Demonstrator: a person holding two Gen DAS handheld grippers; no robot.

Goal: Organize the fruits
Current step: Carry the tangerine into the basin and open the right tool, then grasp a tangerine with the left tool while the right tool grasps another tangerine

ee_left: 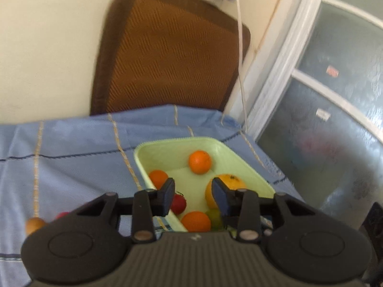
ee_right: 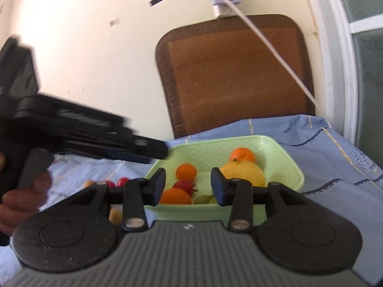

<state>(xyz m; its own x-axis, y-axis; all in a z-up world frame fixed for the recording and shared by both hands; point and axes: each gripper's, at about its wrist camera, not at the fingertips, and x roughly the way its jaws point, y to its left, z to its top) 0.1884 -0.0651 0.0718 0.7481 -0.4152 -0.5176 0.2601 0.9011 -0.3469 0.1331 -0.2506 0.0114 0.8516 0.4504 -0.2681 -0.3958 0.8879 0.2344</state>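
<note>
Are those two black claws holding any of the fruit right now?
No. The left gripper and right gripper are both open and empty above the green tray.

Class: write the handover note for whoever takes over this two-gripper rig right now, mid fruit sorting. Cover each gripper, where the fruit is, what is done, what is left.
Left gripper: open, empty, above the green tray.
Right gripper: open, empty, at the tray's near side.
Done: in the tray lie three oranges, a large yellow fruit, a red fruit and green grapes.
Left: small red fruits and yellowish ones on the blue cloth, to the tray's left.
</note>
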